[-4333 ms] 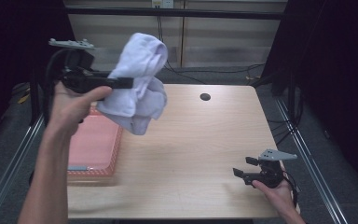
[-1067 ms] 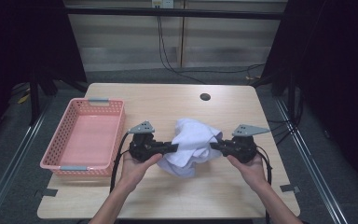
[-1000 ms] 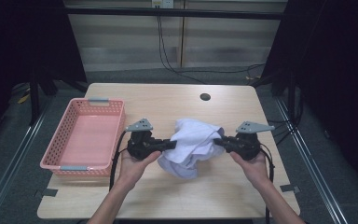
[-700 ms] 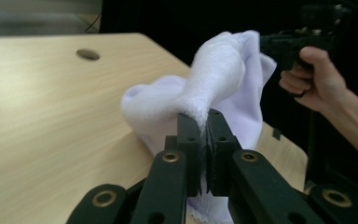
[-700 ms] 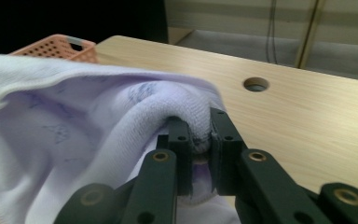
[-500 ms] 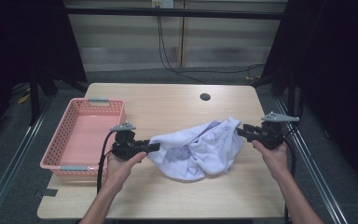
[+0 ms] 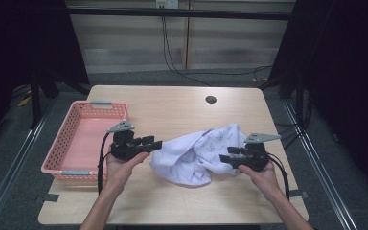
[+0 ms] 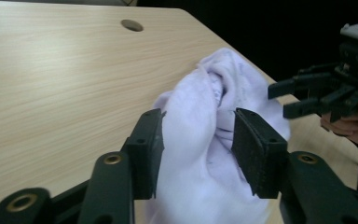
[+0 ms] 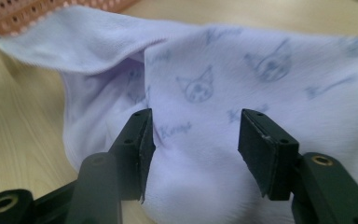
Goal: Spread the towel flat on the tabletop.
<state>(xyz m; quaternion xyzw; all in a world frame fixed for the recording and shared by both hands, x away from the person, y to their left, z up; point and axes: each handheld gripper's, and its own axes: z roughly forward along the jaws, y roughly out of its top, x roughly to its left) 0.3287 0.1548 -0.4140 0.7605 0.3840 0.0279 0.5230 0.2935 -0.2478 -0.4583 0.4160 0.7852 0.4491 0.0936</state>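
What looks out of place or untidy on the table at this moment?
The white printed cloth lies crumpled in a loose heap on the table, not spread flat and not in the pink basket. Both the left gripper and right gripper have just been opening, jaws apart. Nothing looks spilled or damaged.

High view looks down; tool views share the cloth [image 7: 196, 154] close-up.

Both grippers' jaws have just opened; the cloth [image 7: 199, 153] now lies released on the table [image 7: 172, 108].
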